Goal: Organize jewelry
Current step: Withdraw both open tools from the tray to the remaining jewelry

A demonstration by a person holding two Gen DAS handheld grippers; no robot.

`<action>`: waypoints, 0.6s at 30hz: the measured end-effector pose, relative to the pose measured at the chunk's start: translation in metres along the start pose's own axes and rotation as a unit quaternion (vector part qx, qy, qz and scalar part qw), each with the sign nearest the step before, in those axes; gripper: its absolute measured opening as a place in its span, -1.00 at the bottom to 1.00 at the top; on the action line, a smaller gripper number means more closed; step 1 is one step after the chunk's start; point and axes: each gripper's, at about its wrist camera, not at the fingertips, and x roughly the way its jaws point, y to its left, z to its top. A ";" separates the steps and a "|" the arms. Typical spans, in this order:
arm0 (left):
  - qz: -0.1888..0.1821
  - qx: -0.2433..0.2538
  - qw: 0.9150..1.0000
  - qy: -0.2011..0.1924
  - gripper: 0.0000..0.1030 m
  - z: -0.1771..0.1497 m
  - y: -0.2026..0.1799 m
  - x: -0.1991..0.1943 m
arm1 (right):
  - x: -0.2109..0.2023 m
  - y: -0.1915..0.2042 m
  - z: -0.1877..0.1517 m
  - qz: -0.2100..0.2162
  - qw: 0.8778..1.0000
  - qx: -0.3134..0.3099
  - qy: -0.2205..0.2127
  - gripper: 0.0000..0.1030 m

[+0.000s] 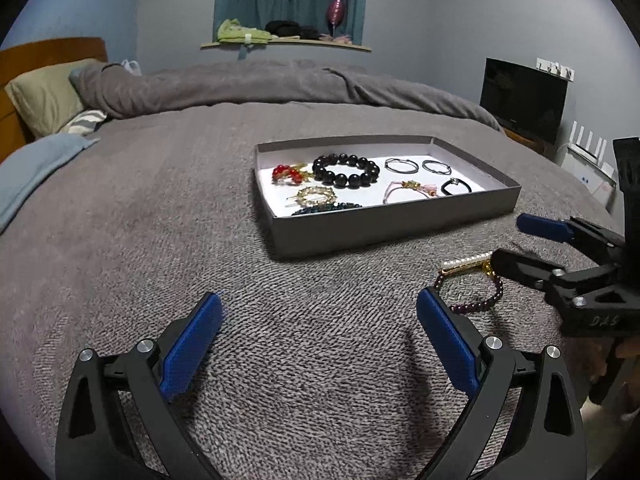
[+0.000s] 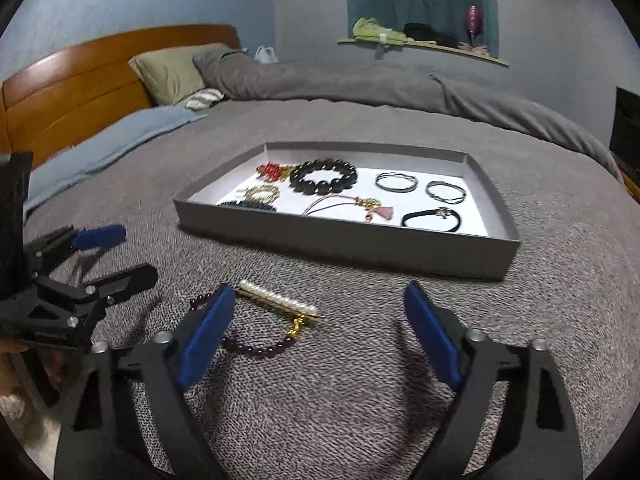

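Note:
A grey shallow box point(image 1: 400, 224) point(image 2: 344, 244) lies on the bed and holds several pieces: a black bead bracelet point(image 1: 346, 170) point(image 2: 323, 176), a red ornament point(image 1: 285, 173), two thin hoops point(image 1: 400, 165), a pink cord piece point(image 2: 348, 204) and a black band point(image 2: 432, 218). A dark purple bead bracelet point(image 1: 478, 302) point(image 2: 260, 346) and a pearl hair clip point(image 1: 466, 263) point(image 2: 278, 300) lie on the blanket in front of the box. My left gripper point(image 1: 320, 320) point(image 2: 116, 252) is open and empty. My right gripper point(image 2: 320, 312) point(image 1: 508, 240) is open and empty, just above the clip and bracelet.
The grey knit blanket point(image 1: 200, 208) covers the bed. Pillows point(image 2: 172, 72) and a wooden headboard point(image 2: 80, 88) lie at the far left. A dark screen point(image 1: 522, 98) and a white router point(image 1: 588, 152) stand to the right of the bed.

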 end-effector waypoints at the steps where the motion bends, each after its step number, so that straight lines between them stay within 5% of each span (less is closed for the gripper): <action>1: -0.001 0.000 1.000 0.000 0.88 0.000 0.000 0.000 | 0.003 0.003 -0.001 0.001 1.000 -0.007 0.006 0.40; 6: -0.005 -0.005 1.000 0.000 0.88 0.001 0.003 0.000 | 0.014 0.010 -0.002 0.029 0.999 -0.019 0.030 0.07; 10: -0.006 -0.003 1.000 0.002 0.88 0.002 0.001 0.002 | 0.022 0.013 -0.003 0.041 0.998 -0.025 0.051 0.00; 15: -0.001 0.007 1.000 0.001 0.88 0.002 -0.004 0.002 | 0.022 0.005 -0.002 0.043 0.998 -0.005 0.054 -0.68; 18: -0.002 0.009 1.000 -0.001 0.88 0.002 -0.007 0.002 | 0.017 0.000 -0.003 0.048 0.998 0.007 0.045 -0.79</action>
